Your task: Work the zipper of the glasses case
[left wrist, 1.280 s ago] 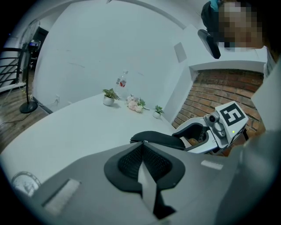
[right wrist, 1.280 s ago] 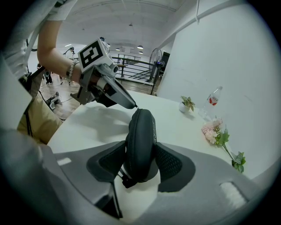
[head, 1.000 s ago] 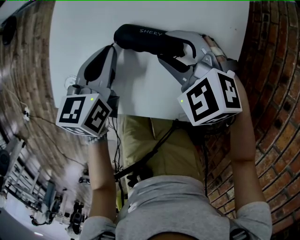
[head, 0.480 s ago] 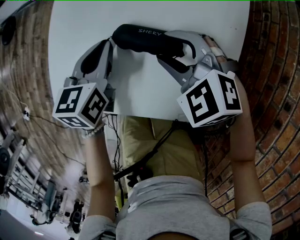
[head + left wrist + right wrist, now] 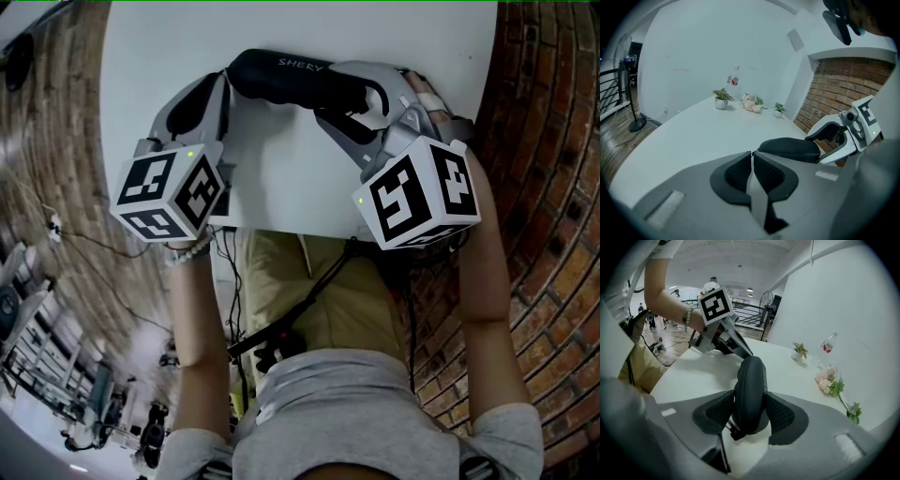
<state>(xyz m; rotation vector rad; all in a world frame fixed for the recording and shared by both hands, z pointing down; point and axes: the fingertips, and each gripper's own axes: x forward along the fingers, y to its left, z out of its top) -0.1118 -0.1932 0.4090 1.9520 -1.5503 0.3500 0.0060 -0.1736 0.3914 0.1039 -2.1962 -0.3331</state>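
While clamped, black case (image 5: 292, 82) stands edgewise.

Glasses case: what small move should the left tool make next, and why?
Probably ease the left tool toward the near end of the glasses case. That tool's jaws have just been opening, nothing sits between them, and the case lies just beyond their tips, while the right tool is clamped on the other end.
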